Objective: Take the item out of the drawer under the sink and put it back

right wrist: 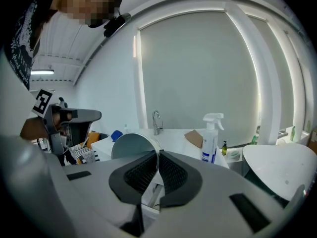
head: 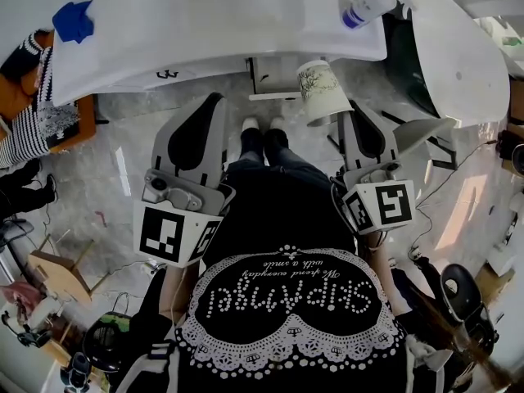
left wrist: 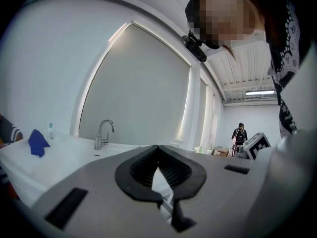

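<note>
A white paper cup (head: 322,91) with a dark leafy print hangs tilted in front of the white cabinet (head: 274,79) under the sink. My right gripper (head: 347,105) is shut on its rim. In the right gripper view the cup (right wrist: 130,147) lies on its side, mouth towards the camera, its wall pinched between the jaws of the right gripper (right wrist: 158,156). My left gripper (head: 215,99) is level beside it, to the left, shut with nothing in it. In its own view the left gripper (left wrist: 158,148) has its tips touching. The drawer's inside is hidden.
The white sink counter (head: 246,23) carries a faucet (right wrist: 156,122), a spray bottle (head: 364,6) and a blue cloth (head: 74,20). A white rounded fixture (head: 454,47) stands at the right. Boxes and clutter lie on the floor at the left (head: 57,273). Another person (left wrist: 240,134) stands far off.
</note>
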Tool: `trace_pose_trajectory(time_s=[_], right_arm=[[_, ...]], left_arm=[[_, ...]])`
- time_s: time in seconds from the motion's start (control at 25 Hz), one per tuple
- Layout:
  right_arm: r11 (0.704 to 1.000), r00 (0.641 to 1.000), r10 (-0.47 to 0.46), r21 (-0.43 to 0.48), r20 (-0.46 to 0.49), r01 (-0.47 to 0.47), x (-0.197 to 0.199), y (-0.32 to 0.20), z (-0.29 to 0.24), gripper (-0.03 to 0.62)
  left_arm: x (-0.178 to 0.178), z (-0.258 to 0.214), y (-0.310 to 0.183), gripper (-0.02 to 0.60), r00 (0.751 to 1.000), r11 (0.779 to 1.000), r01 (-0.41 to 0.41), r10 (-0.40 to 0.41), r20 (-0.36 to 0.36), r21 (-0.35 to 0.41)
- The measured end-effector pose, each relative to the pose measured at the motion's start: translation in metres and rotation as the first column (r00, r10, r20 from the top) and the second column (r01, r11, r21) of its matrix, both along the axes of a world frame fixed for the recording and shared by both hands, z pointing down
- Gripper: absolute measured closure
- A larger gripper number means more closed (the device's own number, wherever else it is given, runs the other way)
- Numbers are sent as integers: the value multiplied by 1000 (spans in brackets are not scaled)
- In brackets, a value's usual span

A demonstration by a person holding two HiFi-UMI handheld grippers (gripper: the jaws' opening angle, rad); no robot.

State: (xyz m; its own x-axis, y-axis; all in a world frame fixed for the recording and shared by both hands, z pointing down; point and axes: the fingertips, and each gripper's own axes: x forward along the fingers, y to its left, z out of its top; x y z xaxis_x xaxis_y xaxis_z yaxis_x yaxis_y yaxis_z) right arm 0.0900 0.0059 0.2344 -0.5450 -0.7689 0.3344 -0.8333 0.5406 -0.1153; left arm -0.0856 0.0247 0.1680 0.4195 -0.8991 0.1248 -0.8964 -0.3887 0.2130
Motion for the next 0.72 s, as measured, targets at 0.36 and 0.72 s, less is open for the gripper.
trace_pose_trajectory(time_s=[0.36,0.72], right_arm=[[996,999,6,-90,33,-3,1,-8,30,563],[993,1000,-9,-115,18,11,2,-7,45,563]], left_arm=[[0,6,-2,577,1000,1000,-6,6,2,-15],[5,12,0,577,1000,999,-14,14,-6,-37]])
